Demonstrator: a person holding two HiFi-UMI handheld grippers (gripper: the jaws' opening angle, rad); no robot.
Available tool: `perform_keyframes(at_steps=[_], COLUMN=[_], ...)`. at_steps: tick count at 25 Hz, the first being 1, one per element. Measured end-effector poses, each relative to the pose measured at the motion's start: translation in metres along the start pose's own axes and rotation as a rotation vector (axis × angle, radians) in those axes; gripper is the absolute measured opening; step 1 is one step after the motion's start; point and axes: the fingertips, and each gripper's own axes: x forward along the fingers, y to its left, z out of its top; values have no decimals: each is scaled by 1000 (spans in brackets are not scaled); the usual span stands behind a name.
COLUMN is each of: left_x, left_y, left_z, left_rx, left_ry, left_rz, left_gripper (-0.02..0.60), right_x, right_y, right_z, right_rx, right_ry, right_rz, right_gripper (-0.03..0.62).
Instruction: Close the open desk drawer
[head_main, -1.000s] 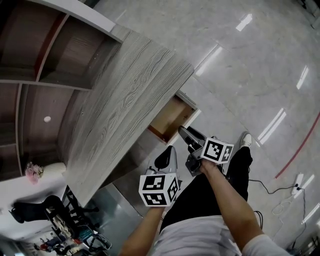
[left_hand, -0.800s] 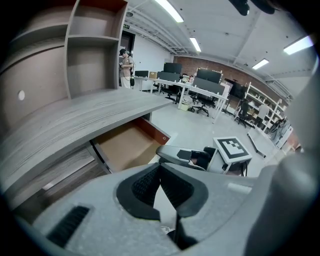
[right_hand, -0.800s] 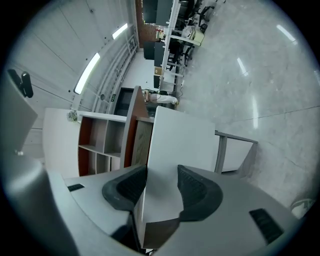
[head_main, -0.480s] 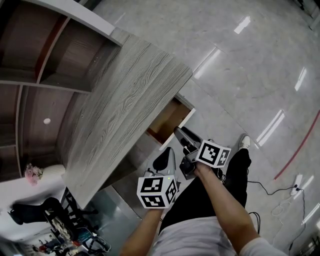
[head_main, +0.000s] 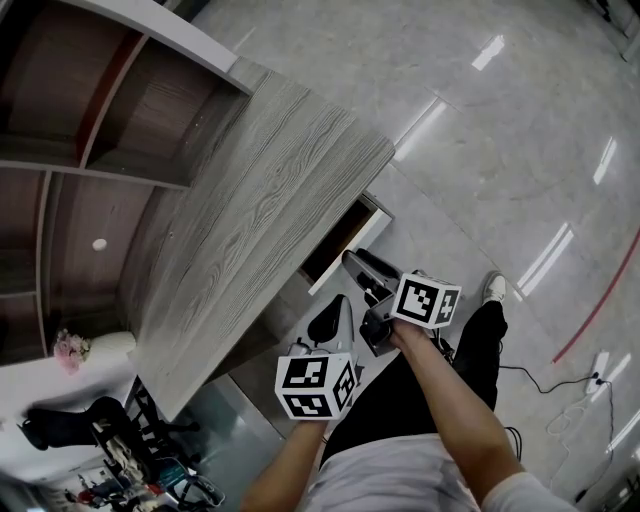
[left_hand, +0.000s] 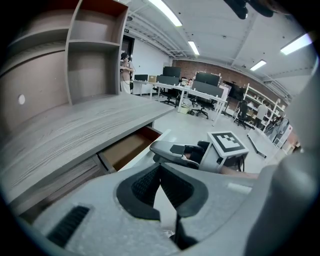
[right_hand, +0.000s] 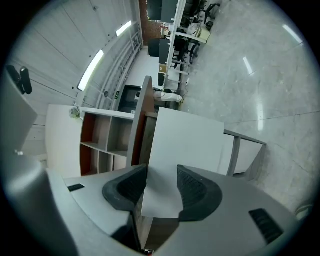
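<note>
Drawer (head_main: 352, 250) stands part-open under the front edge of the grey woodgrain desk (head_main: 260, 190). Its white front panel faces out toward the person and its brown interior shows.

R gripper (right_hand: 161, 174): jaws apart, nothing clamped. The drawer's white front fills the gap between them, close ahead; contact not confirmed.

L gripper (left_hand: 160, 168): jaws closed tip to tip, empty, held nearer the body and short of the drawer.

Handling, by judgement: rigid board box on runners, prob. light (interior looks bare as far as seen). It should slide w/ a modest push; no fragile parts noted. No grip req'd. Best contact is flat on the front panel near its middle, pushing square to the desk so it doesn't rack on the runners.

Risk: an off-centre push skews it, and jaw tips may skid on the smooth white face.
</note>
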Motion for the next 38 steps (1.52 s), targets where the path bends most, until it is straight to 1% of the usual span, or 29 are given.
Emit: perform_keyframes(at_steps=[8,20,27,35,38], left_x=[-5,-7,-10,-18,-22], left_y=[19,36,45,45,42], left_z=[6,10,14,11,11], left_rx=[-2,10,14,2,-9], left_ry=[-11,-11,-19,-26,-31], left_rz=[15,10,18,30,34], left_gripper=[3,3,3,3,3], right_x=[23,57,61,70,68], right_y=[3,7,6,8,9], right_z=[6,9,11,12,12], right_rx=[0,-15,-16,-26,-64], right_ry=[-12,-15,-17,22,52], right_rz=[7,18,22,13,7], right_gripper=[181,182,183,182,181])
